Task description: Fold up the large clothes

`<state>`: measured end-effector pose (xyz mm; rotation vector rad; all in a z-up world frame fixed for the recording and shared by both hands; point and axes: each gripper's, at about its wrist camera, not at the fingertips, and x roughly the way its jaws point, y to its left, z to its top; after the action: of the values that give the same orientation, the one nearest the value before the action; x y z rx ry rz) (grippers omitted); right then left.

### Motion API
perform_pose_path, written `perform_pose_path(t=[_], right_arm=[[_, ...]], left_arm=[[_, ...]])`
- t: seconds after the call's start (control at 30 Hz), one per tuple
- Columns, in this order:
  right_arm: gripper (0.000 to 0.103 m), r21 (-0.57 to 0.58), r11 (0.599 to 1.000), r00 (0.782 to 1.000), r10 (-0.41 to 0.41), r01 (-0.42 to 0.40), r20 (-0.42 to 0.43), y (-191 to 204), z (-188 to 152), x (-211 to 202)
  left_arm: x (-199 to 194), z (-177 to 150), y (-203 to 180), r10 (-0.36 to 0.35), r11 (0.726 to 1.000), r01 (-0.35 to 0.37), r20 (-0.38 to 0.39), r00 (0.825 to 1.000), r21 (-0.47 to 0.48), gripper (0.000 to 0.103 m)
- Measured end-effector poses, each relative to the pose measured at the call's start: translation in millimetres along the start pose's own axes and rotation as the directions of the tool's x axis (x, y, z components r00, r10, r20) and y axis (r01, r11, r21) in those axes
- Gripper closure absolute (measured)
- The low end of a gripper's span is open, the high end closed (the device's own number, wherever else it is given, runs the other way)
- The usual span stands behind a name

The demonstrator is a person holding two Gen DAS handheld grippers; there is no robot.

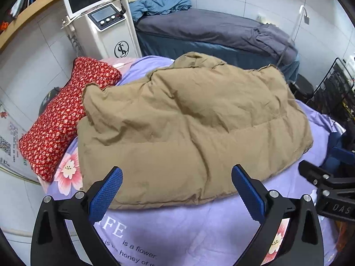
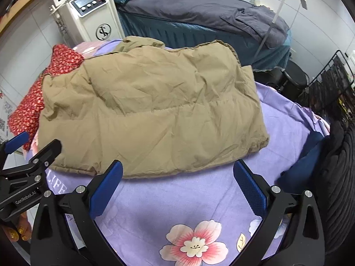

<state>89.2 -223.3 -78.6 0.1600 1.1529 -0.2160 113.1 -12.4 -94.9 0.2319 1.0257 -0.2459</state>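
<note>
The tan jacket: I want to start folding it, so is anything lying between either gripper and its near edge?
Nothing visible does. The left gripper and right gripper both have their jaws wide open, with only bare purple bedsheet before the tan jacket. The red floral pillow lies beside the jacket's left edge, out of the way.

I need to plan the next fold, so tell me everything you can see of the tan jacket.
The jacket is a tan, puffy, quilted garment with stitched seams and a creased, matte shell. It lies in a roughly rectangular bundle, apparently already folded, on the purple floral sheet. Its far-left edge overlaps the red pillow; a collar-like edge bunches at the far side. Both the left gripper and the right gripper hover open at its near hem, gripping nothing.
</note>
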Motion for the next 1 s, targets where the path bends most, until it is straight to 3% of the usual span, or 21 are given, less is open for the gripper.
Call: perform_pose_path(t=[0.33, 1.0], right_arm=[[0.005, -0.017, 0.999, 0.998, -0.042, 0.041, -0.041, -3, -5, 8], [0.005, -0.034, 0.999, 0.998, -0.003, 0.001, -0.06, 1, -6, 10]], left_arm=[[6, -5, 9, 0.038, 0.999, -0.039, -0.023, 0.999, -0.011, 0.007], [12, -10, 16, 0.053, 0.998, -0.055, -0.063, 0.997, -0.03, 0.007]])
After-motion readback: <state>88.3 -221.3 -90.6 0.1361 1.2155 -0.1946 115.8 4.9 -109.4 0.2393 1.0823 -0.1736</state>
